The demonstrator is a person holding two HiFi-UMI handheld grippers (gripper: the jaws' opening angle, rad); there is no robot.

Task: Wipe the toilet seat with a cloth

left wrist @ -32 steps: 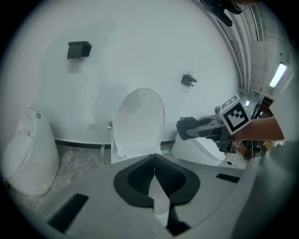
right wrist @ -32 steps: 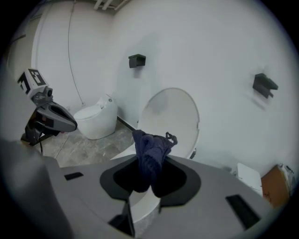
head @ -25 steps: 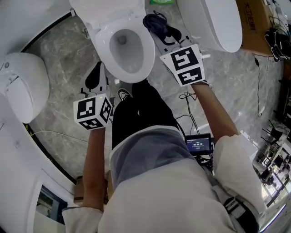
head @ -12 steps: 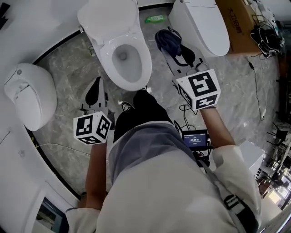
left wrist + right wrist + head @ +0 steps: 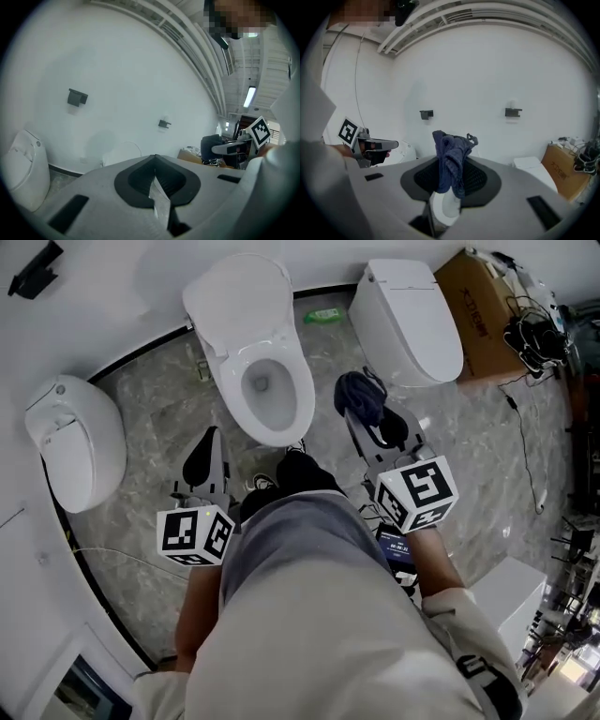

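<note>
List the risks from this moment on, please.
The cloth is pinched as a bunch at the right gripper's jaw tips, with loose folds sticking out; it could slip free or dip into the open toilet bowl while wiping the seat. A white cable lies on the floor by the person's left side, a possible trip hazard.

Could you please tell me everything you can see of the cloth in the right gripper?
The cloth is dark blue and looks like soft woven fabric, bunched into a crumpled wad with a small loop at its top. The right gripper has its jaws shut on it, and the bunch stands up past the jaw tips. In the head view it is held above the floor, just right of the open toilet, touching only the jaws.
</note>
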